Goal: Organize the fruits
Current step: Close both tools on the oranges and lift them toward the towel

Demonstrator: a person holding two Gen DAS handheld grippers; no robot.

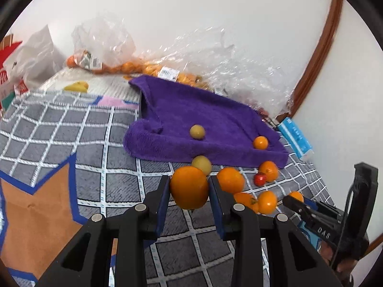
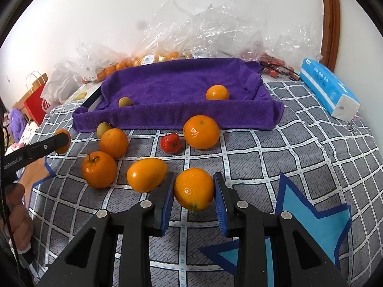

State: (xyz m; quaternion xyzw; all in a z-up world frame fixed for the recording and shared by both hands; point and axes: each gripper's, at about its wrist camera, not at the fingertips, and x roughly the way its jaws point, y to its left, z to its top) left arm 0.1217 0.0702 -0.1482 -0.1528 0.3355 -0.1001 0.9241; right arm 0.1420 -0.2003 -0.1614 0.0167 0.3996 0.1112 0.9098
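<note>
My left gripper is shut on an orange and holds it above the checked cloth. My right gripper has its pads against both sides of another orange lying on the cloth. A purple towel-lined tray lies beyond, holding a small green-yellow fruit and a small orange. Loose fruit in front of it: several oranges, a small red fruit, a green-yellow fruit. The right gripper also shows in the left wrist view, and the left gripper in the right wrist view.
Clear plastic bags with more oranges lie against the wall behind the tray. A blue tissue pack lies at the right. A red paper bag stands at the far left. The wall and a wooden frame close the back.
</note>
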